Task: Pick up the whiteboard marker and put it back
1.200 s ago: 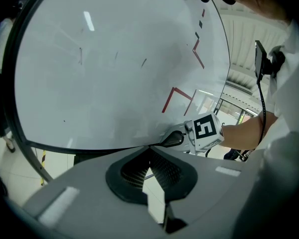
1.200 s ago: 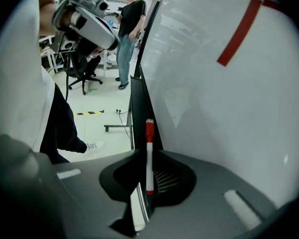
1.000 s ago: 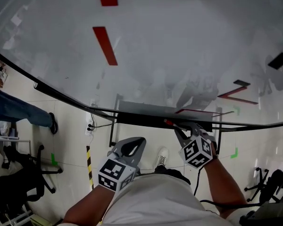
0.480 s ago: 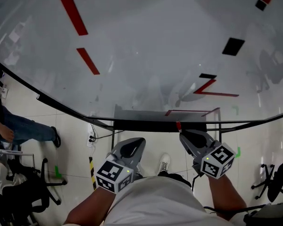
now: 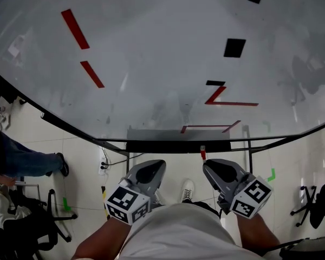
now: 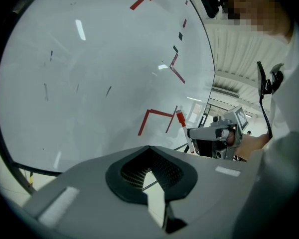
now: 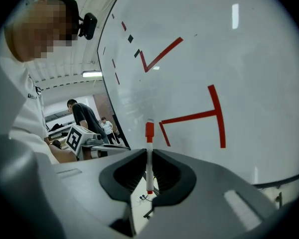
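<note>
You held the marker (image 7: 149, 166) pinched in your right gripper (image 7: 149, 152), left gripper (image 6: 150, 149) clenched empty; next, I judged, lay it on the tray (image 5: 173, 146) under the board (image 5: 151, 47).

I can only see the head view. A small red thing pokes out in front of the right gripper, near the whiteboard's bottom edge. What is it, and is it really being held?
Observer: It is a whiteboard marker with a red end. The right gripper view shows the right gripper shut on its white barrel.
Operator: Does the other one hold anything?
Observer: No. In the left gripper view the left gripper has its jaws together with nothing between them.
Operator: Is anybody else in the room?
Observer: Yes. The right gripper view shows a person in a dark top standing in the background.
</note>
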